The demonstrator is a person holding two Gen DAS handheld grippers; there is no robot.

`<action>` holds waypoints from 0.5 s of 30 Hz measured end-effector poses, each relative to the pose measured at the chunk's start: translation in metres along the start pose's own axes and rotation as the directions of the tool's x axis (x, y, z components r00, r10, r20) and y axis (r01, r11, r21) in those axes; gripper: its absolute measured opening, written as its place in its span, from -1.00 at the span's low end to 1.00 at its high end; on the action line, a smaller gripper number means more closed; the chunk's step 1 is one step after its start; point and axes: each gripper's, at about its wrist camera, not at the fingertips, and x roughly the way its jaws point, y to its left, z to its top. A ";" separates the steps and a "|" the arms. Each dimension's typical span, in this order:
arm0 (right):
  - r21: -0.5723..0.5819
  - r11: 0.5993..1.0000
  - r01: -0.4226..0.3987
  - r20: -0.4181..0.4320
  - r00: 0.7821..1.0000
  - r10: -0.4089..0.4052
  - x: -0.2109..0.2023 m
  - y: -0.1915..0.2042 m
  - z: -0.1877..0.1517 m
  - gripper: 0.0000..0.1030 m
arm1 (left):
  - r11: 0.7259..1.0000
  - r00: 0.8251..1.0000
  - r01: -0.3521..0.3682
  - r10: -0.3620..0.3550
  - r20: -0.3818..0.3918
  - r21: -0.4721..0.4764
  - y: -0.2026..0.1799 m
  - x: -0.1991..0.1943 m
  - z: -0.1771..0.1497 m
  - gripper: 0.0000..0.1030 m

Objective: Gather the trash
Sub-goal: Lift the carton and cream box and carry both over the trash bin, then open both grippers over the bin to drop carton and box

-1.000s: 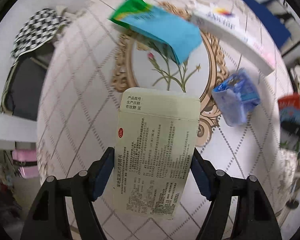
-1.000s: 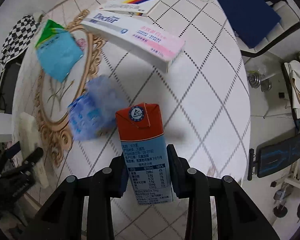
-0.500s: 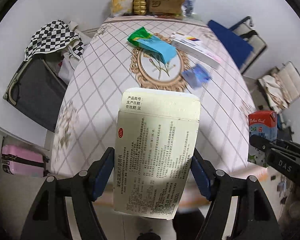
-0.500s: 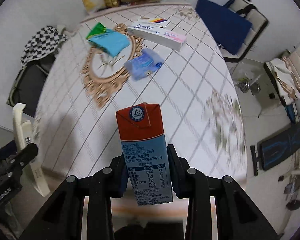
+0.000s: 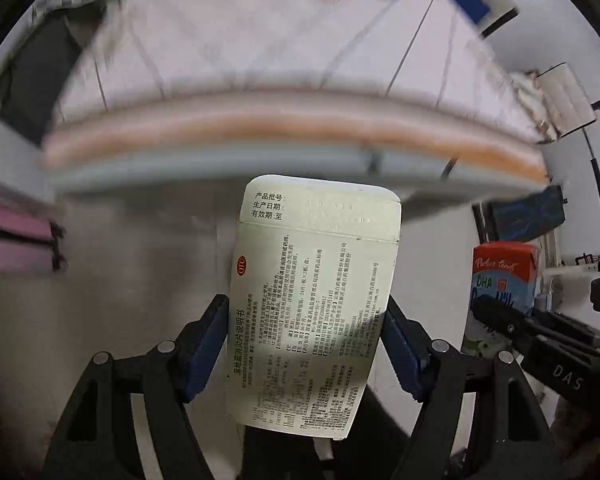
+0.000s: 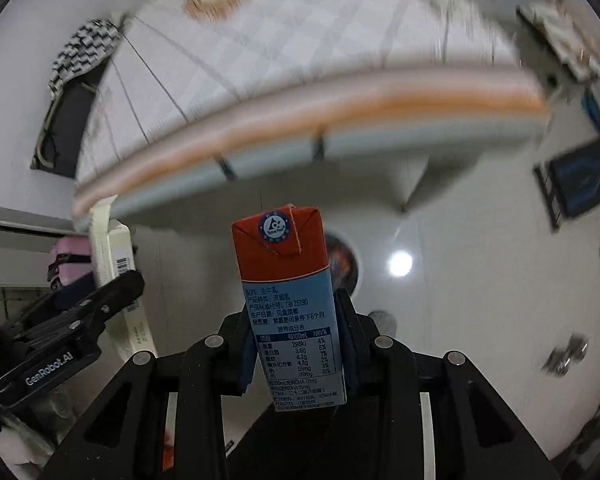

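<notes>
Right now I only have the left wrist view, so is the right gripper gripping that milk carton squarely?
Observer: Yes. In the right wrist view the right gripper pinches the milk carton by both side faces.
Operator: Anything on the floor beyond it?
Observer: A dark round shape shows behind the carton, mostly hidden; I cannot tell what it is.
Operator: And my medicine box from that side?
Observer: Its narrow edge carries a barcode, above the left gripper.

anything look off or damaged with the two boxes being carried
Nothing stands out. The left gripper holds the pale medicine box squarely, its end flap shut. The right gripper holds the red and blue milk carton upright, with no dents or leaks visible. Only the background is motion-blurred.
</notes>
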 end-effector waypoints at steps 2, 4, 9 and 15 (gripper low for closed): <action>0.024 1.000 -0.001 -0.049 0.999 0.002 0.042 -0.014 -0.017 -0.29 | 0.999 0.998 0.024 -0.026 -0.050 -0.033 0.011 0.038 -0.009 0.38; 0.042 0.999 -0.011 -0.094 0.995 0.015 0.082 -0.026 -0.028 -0.29 | 0.997 0.994 0.039 -0.045 -0.097 -0.067 0.022 0.083 -0.013 0.38; 0.112 0.993 -0.038 -0.160 0.986 0.055 0.192 -0.063 -0.044 -0.28 | 0.981 0.969 0.124 -0.153 -0.194 -0.151 0.044 0.195 -0.011 0.39; 0.149 0.983 -0.110 -0.213 0.967 0.140 0.319 -0.096 -0.045 -0.26 | 0.964 0.944 0.187 -0.230 -0.238 -0.188 0.061 0.298 -0.004 0.45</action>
